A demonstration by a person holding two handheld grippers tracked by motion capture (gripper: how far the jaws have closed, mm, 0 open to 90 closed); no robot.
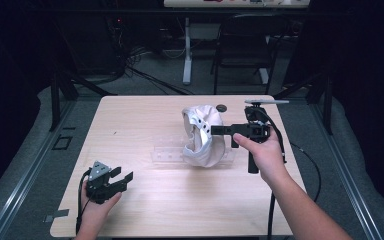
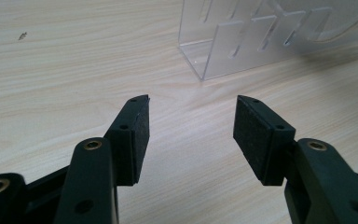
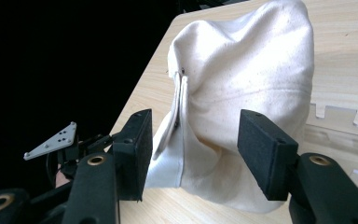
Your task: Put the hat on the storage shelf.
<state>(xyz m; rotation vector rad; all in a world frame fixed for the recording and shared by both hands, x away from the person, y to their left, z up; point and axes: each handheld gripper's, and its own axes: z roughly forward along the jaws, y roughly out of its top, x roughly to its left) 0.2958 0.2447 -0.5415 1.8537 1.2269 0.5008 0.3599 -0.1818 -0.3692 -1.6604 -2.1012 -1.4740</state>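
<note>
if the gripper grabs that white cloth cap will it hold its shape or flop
The white cloth cap would probably flop: its fabric creases and sags where it stands. It looks light, so a push likely slides or topples it. The open right hand-held gripper should pinch folds easily.

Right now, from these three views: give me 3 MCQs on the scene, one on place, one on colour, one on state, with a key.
1. Where does the cap sit?
A. on the clear acrylic rack
B. on the floor
C. in the left gripper

2. What colour is the cap?
A. red
B. off-white
C. blue

3. How does the right gripper stand toward the cap?
A. shut on its brim
B. jaws open, pads clear of the cloth
C. lying flat on the table far from it

Key:
1 A, the high view shows the cap propped on the right end of the rack.
2 B, the cloth reads cream in the right gripper view.
3 B, that view shows both pads apart with the cap beyond them, unpressed.
</note>
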